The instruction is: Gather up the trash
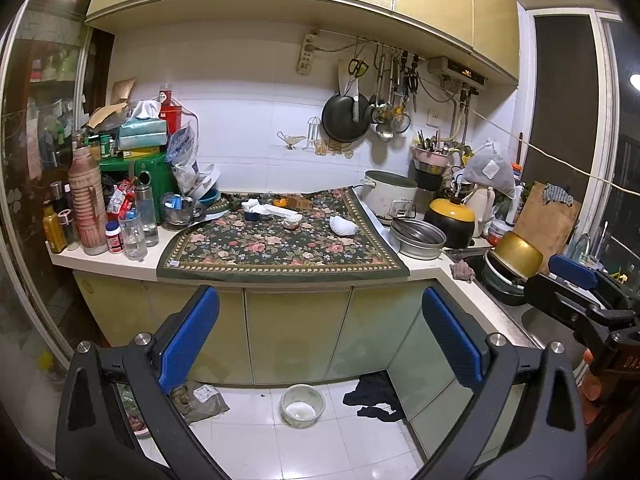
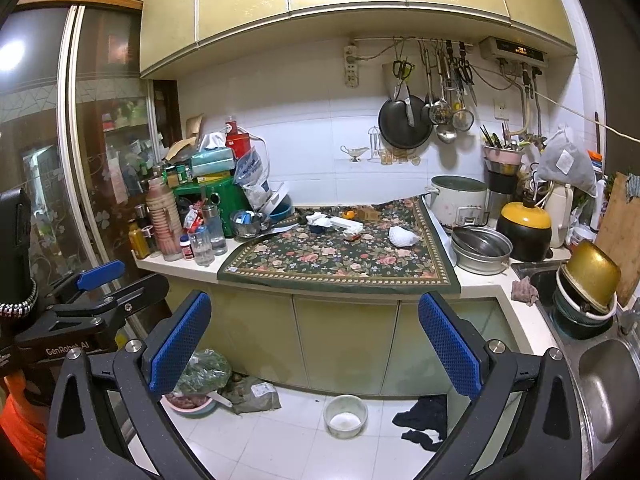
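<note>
Jaws: both grippers stand wide apart and hold nothing. The left gripper (image 1: 320,332) and the right gripper (image 2: 316,336) hang in front of the cabinet doors, below the counter (image 1: 120,266) edge.

Left to right on the counter: a cluster of bottles (image 1: 86,200) and 1 glass (image 1: 132,234); then the floral cloth (image 1: 280,248). On the cloth lie the trash items: crumpled white paper (image 1: 254,206) at the rear left, a small crumpled scrap (image 1: 291,222) near the middle, possibly tissue, and a white wad (image 1: 343,226) to the right. Beside the cloth's right edge stands a steel pot (image 1: 417,238). A white bowl (image 1: 302,405) sits on the floor.
</note>
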A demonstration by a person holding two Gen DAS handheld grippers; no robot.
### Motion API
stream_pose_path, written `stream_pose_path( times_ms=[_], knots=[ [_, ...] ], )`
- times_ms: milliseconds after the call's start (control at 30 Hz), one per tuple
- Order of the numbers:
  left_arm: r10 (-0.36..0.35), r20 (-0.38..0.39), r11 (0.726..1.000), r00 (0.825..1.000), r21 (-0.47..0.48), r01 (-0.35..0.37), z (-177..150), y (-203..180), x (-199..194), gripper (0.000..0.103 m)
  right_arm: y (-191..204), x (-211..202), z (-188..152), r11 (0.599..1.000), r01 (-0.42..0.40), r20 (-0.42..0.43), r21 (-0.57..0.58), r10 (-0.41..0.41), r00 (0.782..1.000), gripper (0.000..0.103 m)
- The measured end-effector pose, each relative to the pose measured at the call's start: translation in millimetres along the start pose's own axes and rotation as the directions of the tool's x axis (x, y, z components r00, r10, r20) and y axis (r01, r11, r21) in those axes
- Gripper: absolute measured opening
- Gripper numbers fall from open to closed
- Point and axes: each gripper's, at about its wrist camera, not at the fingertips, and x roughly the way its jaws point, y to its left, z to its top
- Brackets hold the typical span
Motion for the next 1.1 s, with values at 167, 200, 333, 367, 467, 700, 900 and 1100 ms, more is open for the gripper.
stream_pose_path(
  times_ms=[167,200,333,367,467,700,900,1100],
  knots=[
    [0.002,0.0,1.0,1.0,0.003,-0.002,1.1,0.0,0.0,0.102,1.1,0.3,0.8,1.0,0.002,0.0,-0.001,-0.002,1.0,0.103],
    [0.001,0.0,1.0,1.0,0.002,-0.001,1.7,-0.5,0.2,0.102,0.8,0.2,0.8,1.0,0.002,0.001,-0.001,-0.002,1.0,0.103],
    [0.001,0.001,1.0,1.0,0.002,-0.001,0.8,-0.6,0.0,0.102,0.2,0.2,0.7,1.0,0.001,0.001,-0.001,-0.001,1.0,0.103],
    [0.0,0.001,1.0,1.0,0.003,0.0,0.8,-1.2,0.2,0.102,0.1,0.2,0.6,1.0,0.001,0.001,-0.001,-0.001,1.0,0.103],
    [0.003,0.0,1.0,1.0,0.004,-0.003,2.6,-3.0,1.6,0.102,0.0,0.4,0.9,1.0,0.002,0.0,0.0,-0.002,1.0,0.103],
    [0.001,0.001,1.0,1.0,0.001,-0.001,1.7,-1.2,2.0,0.102,-0.7,0.5,0.1,1.0,0.0,0.001,0.0,0.0,1.0,0.103],
    [-0.001,0.001,1.0,1.0,0.002,0.001,1.0,-0.4,1.9,0.102,-0.6,1.1,-0.2,1.0,-0.001,0.002,0.0,0.001,1.0,0.103],
    [0.0,0.001,1.0,1.0,0.001,0.0,0.0,-0.6,2.0,0.102,-0.8,2.8,0.3,1.0,-0.001,-0.001,0.0,0.001,1.0,0.103]
  ],
)
